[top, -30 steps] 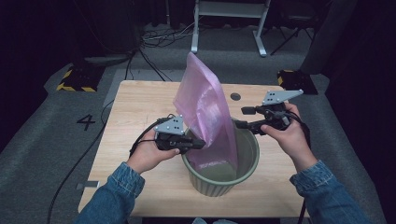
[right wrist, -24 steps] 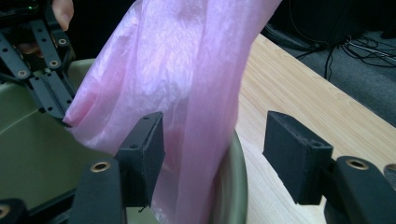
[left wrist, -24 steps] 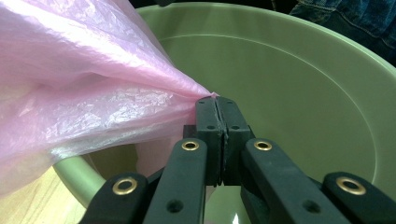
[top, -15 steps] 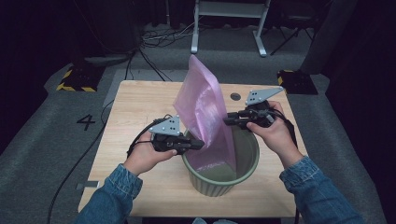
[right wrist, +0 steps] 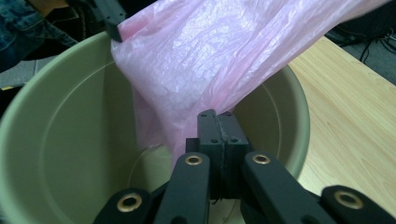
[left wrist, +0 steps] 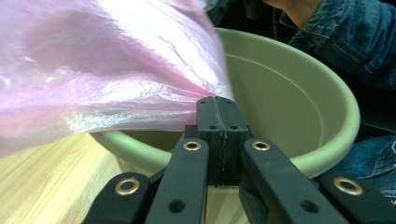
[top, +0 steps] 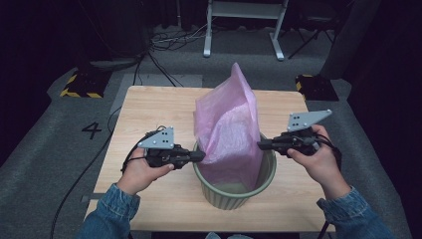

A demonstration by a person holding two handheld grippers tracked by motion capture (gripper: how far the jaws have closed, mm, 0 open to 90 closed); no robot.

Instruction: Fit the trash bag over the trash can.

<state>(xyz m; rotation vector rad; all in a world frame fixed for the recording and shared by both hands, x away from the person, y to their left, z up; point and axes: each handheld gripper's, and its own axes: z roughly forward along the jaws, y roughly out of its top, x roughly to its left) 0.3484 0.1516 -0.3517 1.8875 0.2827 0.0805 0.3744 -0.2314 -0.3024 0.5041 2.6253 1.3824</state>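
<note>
Blue denim sleeves [top: 112,211]; each black tool [top: 199,156] has brass-ringed rivets, a grey three-cornered plate with what look like screw holes, and a black cable.

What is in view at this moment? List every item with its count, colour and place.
Thin plastic bag: one, translucent pink, standing up out of the bin, pinched at both sides.
Round plastic bin: one, olive green, near edge of the table, bag's lower end inside it.
Wooden table: one, light wood, centre of the high view.
Hazard-striped blocks: two, black and yellow, on the grey floor beyond the table.
Metal stand: one, white, floor at the back.
Left gripper: one, black, shut on the bag's left edge.
Right gripper: one, black, jaws just closed on the bag's right edge.
Denim sleeves: two, blue, bottom corners.
</note>
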